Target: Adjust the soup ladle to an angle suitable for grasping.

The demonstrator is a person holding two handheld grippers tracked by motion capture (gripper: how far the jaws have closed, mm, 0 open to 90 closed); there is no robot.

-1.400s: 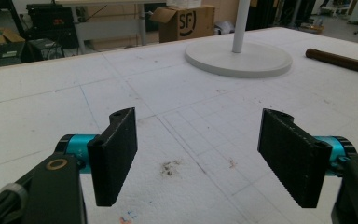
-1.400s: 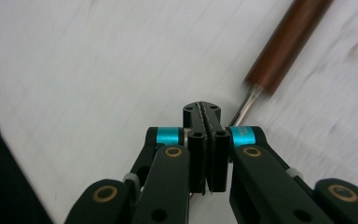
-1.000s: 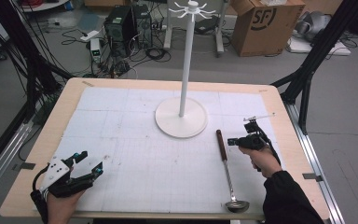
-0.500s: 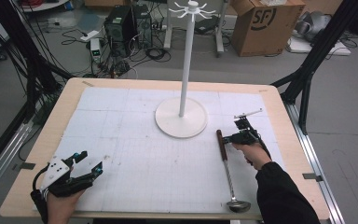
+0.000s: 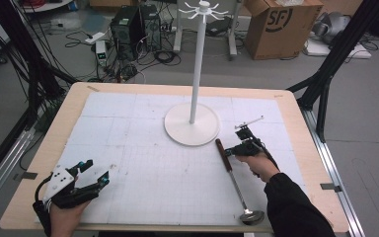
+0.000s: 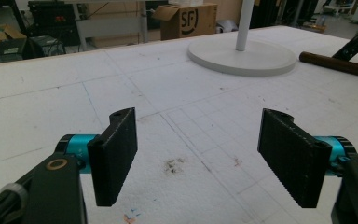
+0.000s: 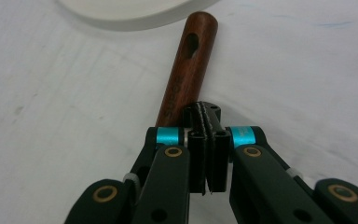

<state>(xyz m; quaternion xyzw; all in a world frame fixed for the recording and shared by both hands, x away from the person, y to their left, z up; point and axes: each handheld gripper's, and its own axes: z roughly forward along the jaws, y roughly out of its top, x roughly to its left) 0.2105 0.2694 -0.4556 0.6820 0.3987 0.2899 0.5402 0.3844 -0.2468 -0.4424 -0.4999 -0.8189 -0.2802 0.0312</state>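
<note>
While the ladle lies flat on the white mat, the scene reads as follows:

Ladle (image 5: 233, 177): long and slim; a dark reddish-brown wooden handle at the far end, a thin metal shaft in the middle, a small round metal bowl at the near end by the table's front edge; it lies right of the table's middle, running from near the stand's base toward the person

Wooden handle (image 7: 185, 70): round, polished, rounded at its tip; an oval hanging hole shows near that tip; faint lettering runs along the grain, too small to read; the tip lies just beside the rim of the stand's base, whether touching I cannot tell

Right gripper (image 5: 237, 147): jaws pressed together with nothing between them; in the right gripper view the closed tips sit over the handle's lower part, slightly to its right side; whether they touch the wood I cannot tell

Left gripper (image 5: 93, 174): jaws spread wide and holding nothing; it sits at the table's near left corner, well apart from the ladle; in the left gripper view only the speckled mat lies between the ribbed pads

Stand (image 5: 193, 125): a white round base with a tall white pole, hooks ringed at the top; it stands at the middle of the mat

Mat (image 5: 138, 148): white, with a faint grid and small dark flecks
</note>
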